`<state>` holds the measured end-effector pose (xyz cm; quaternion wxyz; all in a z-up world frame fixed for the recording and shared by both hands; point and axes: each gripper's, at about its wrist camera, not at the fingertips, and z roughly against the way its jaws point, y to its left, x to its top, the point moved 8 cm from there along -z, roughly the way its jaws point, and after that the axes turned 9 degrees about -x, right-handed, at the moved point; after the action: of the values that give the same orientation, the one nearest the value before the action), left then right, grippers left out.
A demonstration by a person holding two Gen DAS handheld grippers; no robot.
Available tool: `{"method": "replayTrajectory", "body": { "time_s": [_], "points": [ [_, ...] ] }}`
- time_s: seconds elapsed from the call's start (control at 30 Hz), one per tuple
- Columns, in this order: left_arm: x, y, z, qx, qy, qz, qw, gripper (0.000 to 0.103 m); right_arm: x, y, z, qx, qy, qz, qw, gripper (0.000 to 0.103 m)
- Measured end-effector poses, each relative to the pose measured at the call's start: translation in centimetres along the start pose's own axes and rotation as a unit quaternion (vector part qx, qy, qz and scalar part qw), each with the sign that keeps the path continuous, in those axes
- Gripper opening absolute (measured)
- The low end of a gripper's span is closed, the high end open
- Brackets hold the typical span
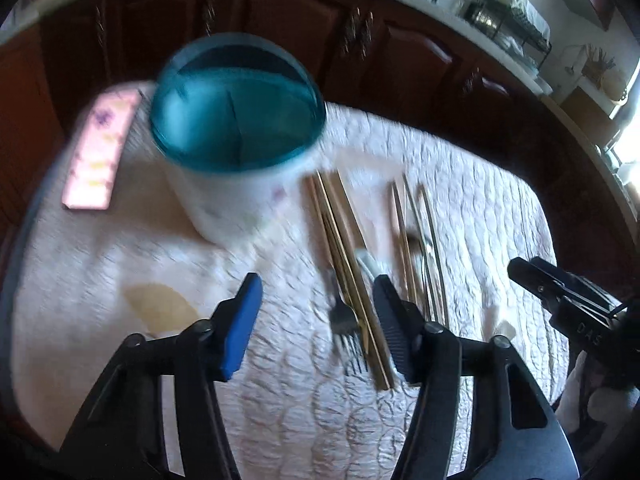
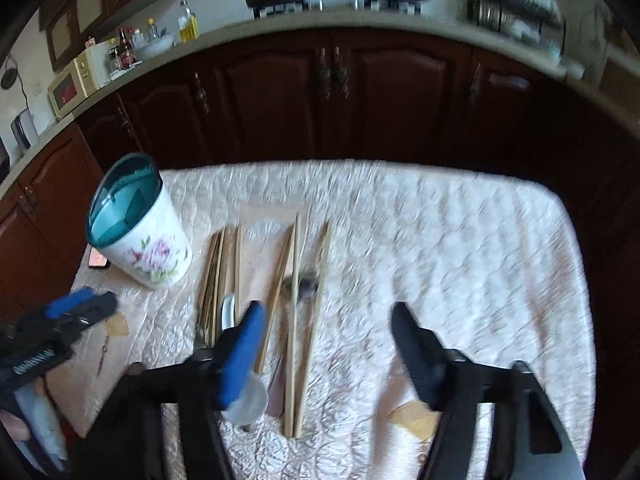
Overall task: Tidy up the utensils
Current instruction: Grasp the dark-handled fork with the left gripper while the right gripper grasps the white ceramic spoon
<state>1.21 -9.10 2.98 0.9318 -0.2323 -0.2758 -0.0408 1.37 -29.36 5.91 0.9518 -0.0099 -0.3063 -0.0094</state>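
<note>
A white flowered utensil holder (image 1: 240, 200) (image 2: 148, 252) with a teal rim stands upright on the quilted tablecloth. To its right lies a bundle of wooden chopsticks (image 1: 344, 248) (image 2: 218, 268) with a dark fork (image 1: 344, 314) beside it. Further right lie more loose chopsticks (image 1: 400, 232) (image 2: 298, 320) over a metal spoon (image 2: 306, 280). My left gripper (image 1: 316, 284) hovers open above the fork and the bundle, touching nothing. My right gripper (image 2: 328, 312) is open above the cloth, just right of the loose chopsticks. Each gripper also shows at the edge of the other's view.
A pink patterned flat case (image 1: 100, 152) lies left of the holder near the table's edge. Dark wooden cabinets (image 2: 360, 100) run behind the table, under a counter with pots and bottles. Tan patches (image 2: 416, 420) mark the cloth near me.
</note>
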Motion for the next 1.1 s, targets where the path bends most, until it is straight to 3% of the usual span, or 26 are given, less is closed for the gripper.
{"method": "replayTrajectory", "body": {
  "time_s": [0.27,0.33,0.5,0.63,0.73,0.8,0.83,0.87,1.1],
  "points": [
    [-0.1,0.2,-5.4,0.001,0.029,0.002,0.9996,0.038,-1.8,4.9,-3.0,0.117,0.047,0.035,0.991,0.028],
    [0.2,0.7,-6.5,-0.001,0.037,0.008,0.9993,0.035,-2.1,6.1,-3.7,0.130,0.059,0.050,0.988,0.024],
    [0.5,1.0,-8.3,-0.009,0.051,0.017,0.9985,0.034,-3.5,8.4,-5.2,0.173,0.091,0.076,0.978,0.023],
    [0.6,1.0,-9.2,-0.011,0.058,0.015,0.9982,0.032,-4.5,9.5,-6.6,0.180,0.102,0.093,0.974,0.023],
    [0.9,0.9,-9.6,-0.031,0.058,0.018,0.9977,0.014,-4.8,10.1,-7.7,0.178,0.108,0.102,0.973,0.023],
    [0.8,0.9,-9.5,-0.039,0.060,0.018,0.9973,0.014,-4.9,9.9,-8.1,0.186,0.116,0.088,0.972,0.017],
    [0.7,0.8,-9.4,-0.039,0.062,0.015,0.9972,0.014,-5.0,9.7,-8.2,0.193,0.121,0.078,0.971,0.005],
    [0.5,0.7,-9.2,-0.042,0.063,0.013,0.9970,0.011,-5.1,9.4,-8.2,0.196,0.124,0.069,0.970,0.002],
    [-2.6,1.7,-5.7,-0.035,0.093,-0.009,0.9950,0.006,-7.4,8.6,-4.5,0.237,0.133,0.045,0.961,0.000]
  ]
}}
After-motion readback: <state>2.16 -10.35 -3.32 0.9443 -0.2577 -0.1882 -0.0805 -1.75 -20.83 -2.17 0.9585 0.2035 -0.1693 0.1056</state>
